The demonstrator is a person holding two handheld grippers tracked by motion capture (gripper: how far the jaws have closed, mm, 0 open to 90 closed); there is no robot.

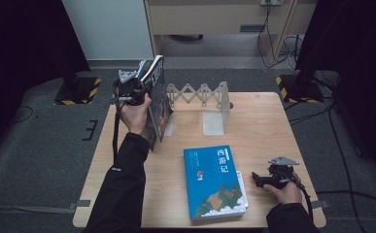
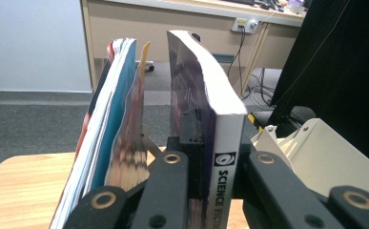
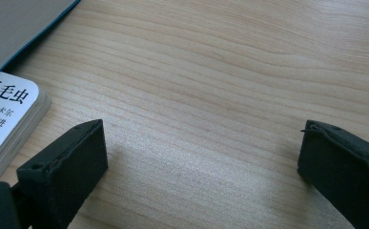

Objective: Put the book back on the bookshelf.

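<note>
My left gripper (image 1: pixel 136 92) is shut on a thick upright book (image 1: pixel 160 99) at the table's back left, beside the left end of a white folding book rack (image 1: pixel 200 93). In the left gripper view the jaws clamp the book's (image 2: pixel 227 138) white spine, which reads "SCIENCE FICTION". Thin blue-covered books (image 2: pixel 113 124) stand leaning just left of it. A blue book (image 1: pixel 214 182) lies flat near the front edge. My right gripper (image 1: pixel 256 178) rests on the table right of that book. Its jaws (image 3: pixel 201 157) stand open over bare wood.
One white end plate of the rack (image 2: pixel 315 148) stands right of the held book. A white book's corner (image 3: pixel 10 109) sticks out from under the blue book (image 3: pixel 15 24). The wooden table (image 1: pixel 263 126) is bare at the right. Cables and desk legs are on the floor beyond.
</note>
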